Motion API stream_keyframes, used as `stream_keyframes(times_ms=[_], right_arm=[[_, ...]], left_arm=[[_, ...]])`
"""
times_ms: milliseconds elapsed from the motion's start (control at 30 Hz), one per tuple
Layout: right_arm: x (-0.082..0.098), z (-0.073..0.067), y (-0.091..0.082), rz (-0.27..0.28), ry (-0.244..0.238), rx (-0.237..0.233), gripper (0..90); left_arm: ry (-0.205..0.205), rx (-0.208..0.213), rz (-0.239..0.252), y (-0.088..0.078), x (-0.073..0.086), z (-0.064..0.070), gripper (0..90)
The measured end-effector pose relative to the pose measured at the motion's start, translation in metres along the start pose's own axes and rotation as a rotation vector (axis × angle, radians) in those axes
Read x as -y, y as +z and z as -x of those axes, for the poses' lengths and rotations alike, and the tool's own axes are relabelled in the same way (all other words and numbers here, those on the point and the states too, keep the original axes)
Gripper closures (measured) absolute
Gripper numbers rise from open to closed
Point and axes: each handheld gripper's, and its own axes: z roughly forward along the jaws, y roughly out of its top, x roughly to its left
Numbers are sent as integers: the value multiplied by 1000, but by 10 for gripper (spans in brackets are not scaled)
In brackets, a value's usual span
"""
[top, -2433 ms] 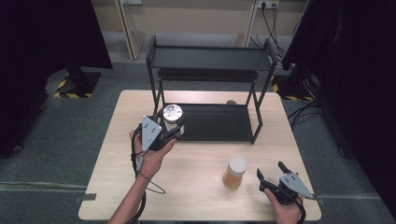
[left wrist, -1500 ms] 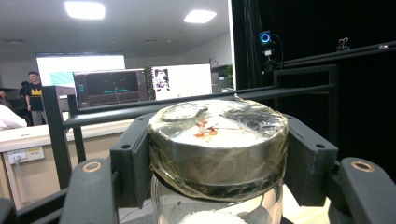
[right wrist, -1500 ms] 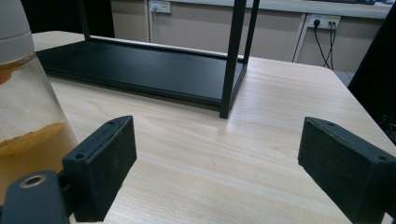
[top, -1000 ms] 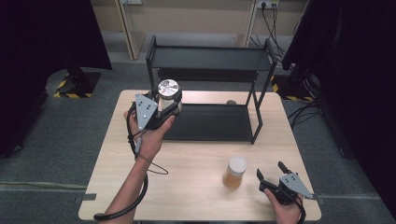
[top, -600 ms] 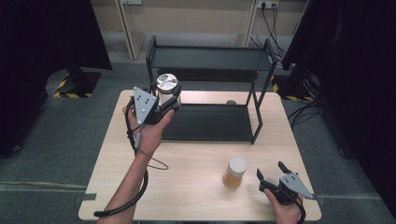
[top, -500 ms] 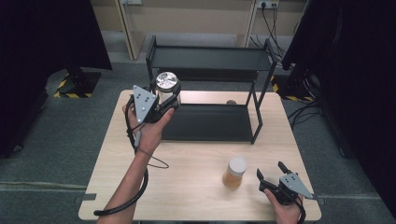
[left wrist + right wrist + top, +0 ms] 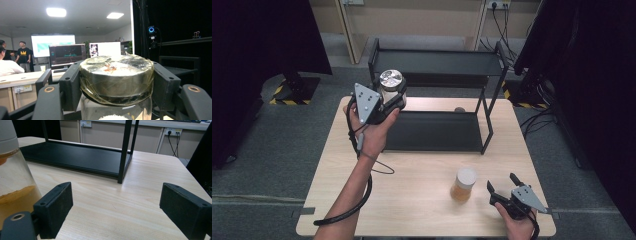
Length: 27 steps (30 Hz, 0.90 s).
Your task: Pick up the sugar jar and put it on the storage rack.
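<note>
My left gripper [image 7: 388, 100] is shut on a glass jar with a silver lid [image 7: 391, 80], held up in the air at the left end of the black two-level shelf rack [image 7: 437, 62]. In the left gripper view both pads clamp the jar [image 7: 116, 75] just under its lid, and white powder shows inside. My right gripper [image 7: 503, 182] rests open near the table's front right corner. A second jar with a white lid and orange contents [image 7: 463, 184] stands on the table just left of it, and at the left edge of the right gripper view the same jar [image 7: 12, 175] stands outside the jaws.
The rack's lower tray [image 7: 432, 131] lies on the light wooden table [image 7: 412, 200] and its upper shelf is bare. A rack post [image 7: 125, 150] stands ahead of the right gripper. A cable [image 7: 362, 195] trails from the left gripper across the table. People and monitors are in the far background.
The left hand has lifted the silver-lidded jar from beside the lower tray up and back, to the height of the rack's top shelf. The right gripper and the orange jar have not moved.
</note>
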Motion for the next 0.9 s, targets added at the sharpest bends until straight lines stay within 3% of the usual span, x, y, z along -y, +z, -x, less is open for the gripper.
stream_keyframes(times_ms=[900], right_arm=[[0, 0, 0, -1, -1, -3, 117]], left_arm=[[-10, -27, 20, 43, -42, -7, 349]])
